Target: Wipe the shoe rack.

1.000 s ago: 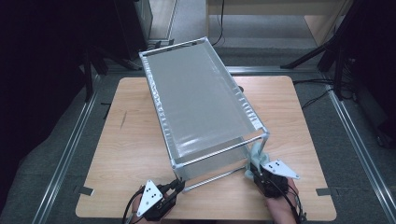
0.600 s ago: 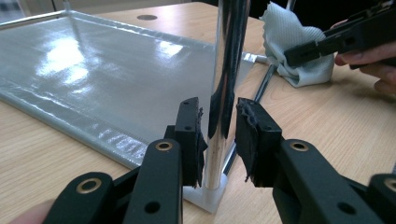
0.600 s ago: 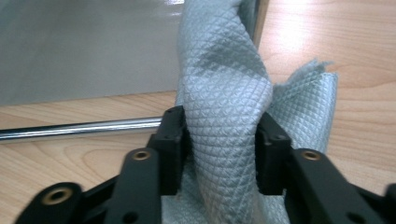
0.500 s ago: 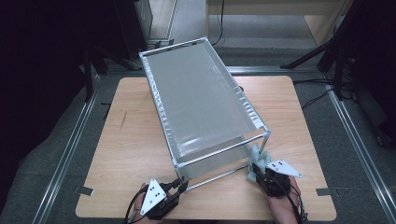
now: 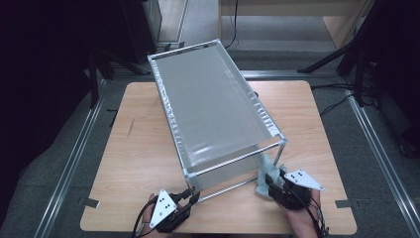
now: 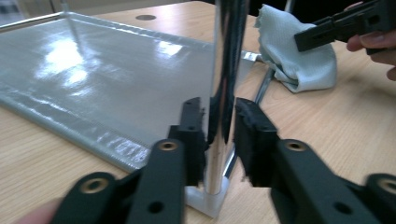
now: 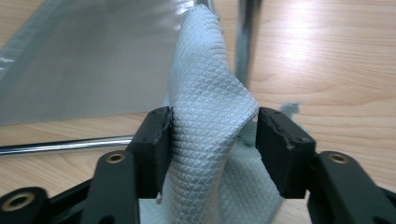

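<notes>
**Hand-held grippers, frame rack and cloth: item positions**

Left hand-held gripper (image 6: 219,126): black jaws a little apart, having just been opening, standing either side of the near corner post of the rack; a thin gap shows on the right pad, contact on the left pad cannot be told.

Right hand-held gripper (image 7: 212,135): jaws have just been opening, now well apart; the cloth stands between them, leaning on the left pad and clear of the right.

Chrome tube frame rack with a grey translucent sheet stretched over its top (image 5: 213,106): rectangular, long axis running from the near edge of the surface away towards the far left; the near end stands between the two grippers. The sheet is glossy, with crimped edges.

Pale blue-green waffle-textured cloth (image 7: 205,93): bunched into an upright fold, beside the rack's near right leg, resting on the light wooden surface (image 5: 143,148).
</notes>
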The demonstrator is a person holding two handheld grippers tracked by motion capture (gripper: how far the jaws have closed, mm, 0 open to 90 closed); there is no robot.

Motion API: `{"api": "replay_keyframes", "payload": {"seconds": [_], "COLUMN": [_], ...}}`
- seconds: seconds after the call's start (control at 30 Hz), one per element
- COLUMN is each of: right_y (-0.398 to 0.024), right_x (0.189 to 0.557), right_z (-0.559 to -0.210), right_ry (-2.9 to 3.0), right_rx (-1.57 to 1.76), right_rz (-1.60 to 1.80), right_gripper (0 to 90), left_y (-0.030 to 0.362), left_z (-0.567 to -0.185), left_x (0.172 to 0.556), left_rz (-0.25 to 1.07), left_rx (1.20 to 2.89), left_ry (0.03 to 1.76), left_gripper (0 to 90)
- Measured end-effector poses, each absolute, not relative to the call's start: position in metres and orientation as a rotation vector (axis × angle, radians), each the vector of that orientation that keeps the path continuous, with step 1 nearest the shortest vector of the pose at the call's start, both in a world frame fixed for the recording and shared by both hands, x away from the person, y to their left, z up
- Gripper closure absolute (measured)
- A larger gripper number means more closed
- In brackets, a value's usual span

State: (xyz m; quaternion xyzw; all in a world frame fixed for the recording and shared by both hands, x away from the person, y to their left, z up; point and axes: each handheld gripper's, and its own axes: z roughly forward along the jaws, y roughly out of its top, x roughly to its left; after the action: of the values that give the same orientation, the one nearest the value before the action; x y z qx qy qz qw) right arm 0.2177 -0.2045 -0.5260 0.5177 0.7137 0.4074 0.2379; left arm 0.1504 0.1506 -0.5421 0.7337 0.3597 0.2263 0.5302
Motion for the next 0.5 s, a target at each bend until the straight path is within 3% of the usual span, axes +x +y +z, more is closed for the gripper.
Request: {"api": "replay_keyframes", "payload": {"seconds": [0.1,0.27,0.3,0.33,0.5], "right_y": [-0.207,-0.208,-0.208,-0.206,-0.196], "right_x": [0.222,0.226,0.226,0.226,0.223], "right_z": [-0.533,-0.545,-0.545,-0.547,-0.541], "right_ry": [1.992,2.053,2.053,2.083,2.098], "right_rx": [1.475,1.488,1.488,1.488,1.445], "right_rz": [1.054,1.015,1.015,1.015,1.077], "right_gripper": [46.0,70.8,70.8,79.6,83.3], "left_y": [0.149,0.148,0.148,0.149,0.149], "left_z": [-0.542,-0.542,-0.542,-0.542,-0.542], "left_x": [0.152,0.151,0.151,0.151,0.149], "left_rz": [0.555,0.573,0.573,0.570,0.569], "left_rx": [1.752,1.756,1.756,1.752,1.756], "left_ry": [0.865,0.861,0.861,0.862,0.863], "left_gripper": [70.6,80.1,80.4,80.6,81.0]}}
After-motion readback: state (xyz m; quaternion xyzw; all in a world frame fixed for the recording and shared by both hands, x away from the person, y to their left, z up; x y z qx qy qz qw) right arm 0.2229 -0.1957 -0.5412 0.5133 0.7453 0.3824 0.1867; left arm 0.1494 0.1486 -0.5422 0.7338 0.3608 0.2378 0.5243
